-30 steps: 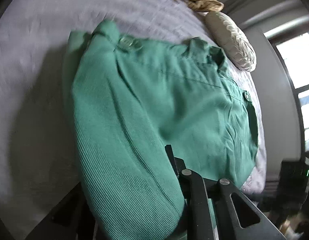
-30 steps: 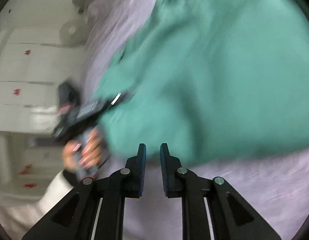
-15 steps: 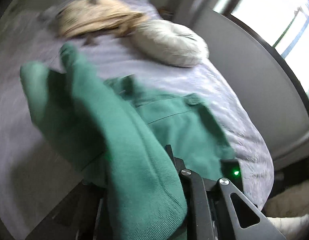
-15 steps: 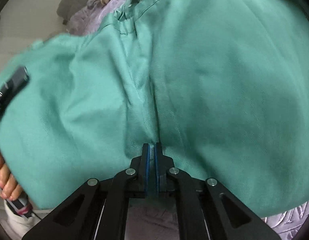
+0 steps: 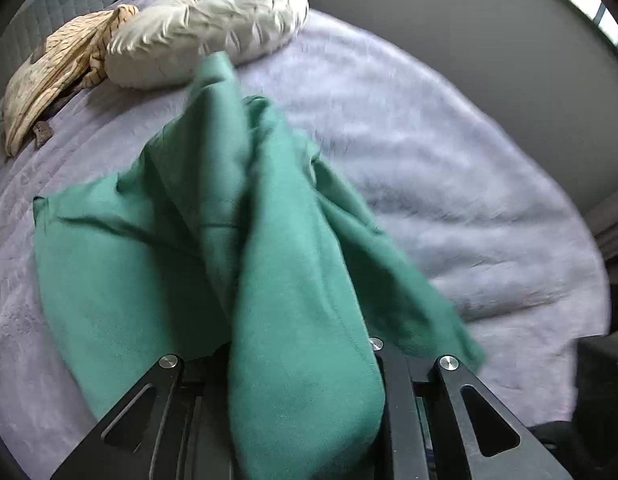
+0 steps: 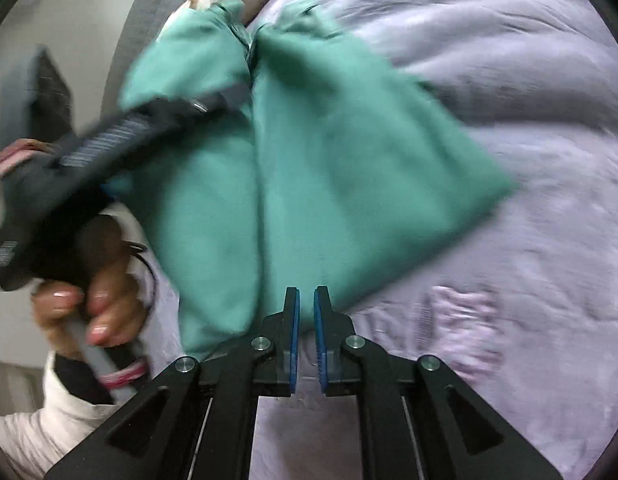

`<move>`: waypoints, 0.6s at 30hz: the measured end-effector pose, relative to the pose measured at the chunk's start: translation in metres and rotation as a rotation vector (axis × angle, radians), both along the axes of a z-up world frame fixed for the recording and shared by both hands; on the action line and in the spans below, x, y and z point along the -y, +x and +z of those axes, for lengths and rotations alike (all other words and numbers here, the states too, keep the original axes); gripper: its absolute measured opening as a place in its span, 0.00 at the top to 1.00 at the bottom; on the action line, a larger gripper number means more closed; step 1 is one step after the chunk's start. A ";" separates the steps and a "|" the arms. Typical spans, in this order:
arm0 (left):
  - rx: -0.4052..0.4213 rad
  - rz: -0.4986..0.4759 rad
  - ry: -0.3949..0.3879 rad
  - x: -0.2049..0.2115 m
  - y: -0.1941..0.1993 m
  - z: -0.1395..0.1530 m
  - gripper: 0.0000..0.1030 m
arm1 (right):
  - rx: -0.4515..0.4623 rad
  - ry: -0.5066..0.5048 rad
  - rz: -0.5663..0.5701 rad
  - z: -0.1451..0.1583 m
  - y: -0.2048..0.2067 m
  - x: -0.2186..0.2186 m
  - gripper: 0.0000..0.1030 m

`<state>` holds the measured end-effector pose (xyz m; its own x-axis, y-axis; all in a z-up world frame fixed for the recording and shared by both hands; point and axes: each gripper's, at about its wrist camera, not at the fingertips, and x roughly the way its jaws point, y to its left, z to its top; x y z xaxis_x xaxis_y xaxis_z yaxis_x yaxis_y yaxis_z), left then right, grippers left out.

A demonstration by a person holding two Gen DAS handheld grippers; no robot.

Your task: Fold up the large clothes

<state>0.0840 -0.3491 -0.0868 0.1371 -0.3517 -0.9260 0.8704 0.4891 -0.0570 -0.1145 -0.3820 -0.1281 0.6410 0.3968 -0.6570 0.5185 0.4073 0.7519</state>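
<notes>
A large green garment (image 5: 237,248) hangs bunched over the lilac bed. My left gripper (image 5: 305,364) is shut on its thick folded edge, which drapes over and hides the fingertips. In the right wrist view the same garment (image 6: 317,168) spreads from the left gripper body (image 6: 109,148) down to my right gripper (image 6: 305,300). The right gripper's blue pads (image 6: 295,320) stand slightly apart, at the garment's lower edge, with no cloth seen between them.
A cream pillow (image 5: 205,28) and a tan patterned cloth (image 5: 57,72) lie at the head of the bed (image 5: 449,168). A grey wall stands behind the bed. The person's hand (image 6: 85,304) holds the left gripper handle.
The left gripper has lifted the garment's edge up off the bed and swung toward the pillow. The right gripper, closed on the cloth half a second ago, now has its pads slightly apart.
</notes>
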 end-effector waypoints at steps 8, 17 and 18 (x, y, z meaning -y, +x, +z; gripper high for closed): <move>-0.079 -0.067 -0.188 -0.003 -0.032 0.031 0.18 | -0.010 0.017 -0.081 -0.009 -0.030 0.029 0.90; -0.041 0.095 -0.277 -0.086 0.003 0.077 0.18 | -0.040 -0.065 -0.095 0.019 -0.026 0.026 0.53; -0.032 0.134 -0.261 -0.100 0.010 0.075 0.18 | -0.029 -0.096 -0.093 0.033 -0.011 0.028 0.40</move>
